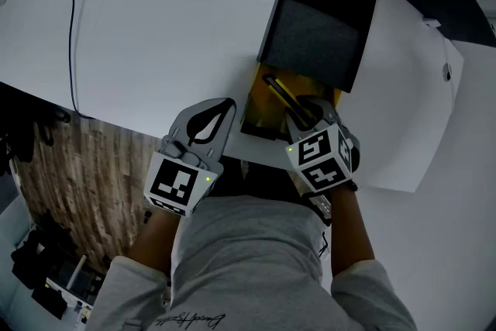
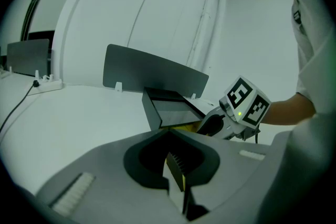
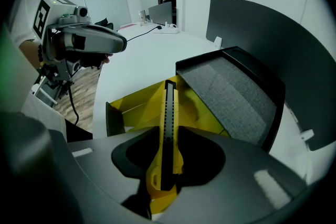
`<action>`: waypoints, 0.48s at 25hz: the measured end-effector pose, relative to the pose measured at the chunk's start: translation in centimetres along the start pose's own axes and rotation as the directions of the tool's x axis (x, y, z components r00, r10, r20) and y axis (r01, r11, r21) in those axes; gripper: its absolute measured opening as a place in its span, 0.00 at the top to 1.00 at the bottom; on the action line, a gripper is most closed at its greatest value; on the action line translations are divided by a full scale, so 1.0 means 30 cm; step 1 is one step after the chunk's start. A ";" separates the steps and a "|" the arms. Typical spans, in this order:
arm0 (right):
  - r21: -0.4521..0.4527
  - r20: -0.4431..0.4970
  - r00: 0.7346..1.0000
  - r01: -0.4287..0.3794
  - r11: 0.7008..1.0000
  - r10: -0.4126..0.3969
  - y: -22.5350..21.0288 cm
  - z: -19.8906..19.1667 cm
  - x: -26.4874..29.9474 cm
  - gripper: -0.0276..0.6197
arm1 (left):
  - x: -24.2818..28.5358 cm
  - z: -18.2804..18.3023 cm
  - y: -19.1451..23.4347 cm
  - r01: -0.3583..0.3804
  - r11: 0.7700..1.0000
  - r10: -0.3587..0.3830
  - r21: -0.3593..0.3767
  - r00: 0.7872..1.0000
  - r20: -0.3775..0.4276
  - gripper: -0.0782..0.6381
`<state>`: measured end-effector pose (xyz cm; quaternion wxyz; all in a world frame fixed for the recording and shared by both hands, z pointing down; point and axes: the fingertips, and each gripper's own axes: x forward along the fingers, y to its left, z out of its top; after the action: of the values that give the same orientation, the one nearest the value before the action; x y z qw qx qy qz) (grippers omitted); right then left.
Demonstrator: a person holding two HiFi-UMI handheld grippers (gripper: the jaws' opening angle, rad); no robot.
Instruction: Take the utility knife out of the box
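Observation:
A black box (image 1: 263, 111) with a yellow lining stands on the white table, its foam-padded lid (image 1: 318, 31) swung open toward the far side. My right gripper (image 1: 304, 114) points steeply down into the box and is shut on the yellow utility knife (image 3: 168, 128). The knife's black slider faces up, and its tip reaches over the yellow lining (image 3: 136, 105). In the head view the knife (image 1: 281, 95) slants up out of the box. Just left of the box's near corner, my left gripper (image 1: 229, 103) is shut with nothing in it. Its closed jaws (image 2: 178, 186) aim toward the box (image 2: 168, 110).
A black cable (image 1: 74, 35) runs across the white table (image 1: 155, 27) at the left. The table's near edge drops to a wooden floor (image 1: 85, 174). A grey divider panel (image 2: 152, 73) stands behind the box. A white power strip (image 2: 44, 81) lies at the far left.

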<state>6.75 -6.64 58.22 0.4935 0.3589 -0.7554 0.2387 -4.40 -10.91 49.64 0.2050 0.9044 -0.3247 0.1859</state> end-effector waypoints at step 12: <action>0.042 0.112 0.993 0.022 0.999 -0.027 -0.027 0.058 -0.139 0.75 | -0.042 0.074 -0.044 -0.011 1.000 0.010 0.025 0.999 0.031 0.89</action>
<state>7.43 -7.11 53.72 0.4456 0.3910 -0.7726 0.2272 -3.97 -10.43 46.84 0.1875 0.9080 -0.3302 0.1770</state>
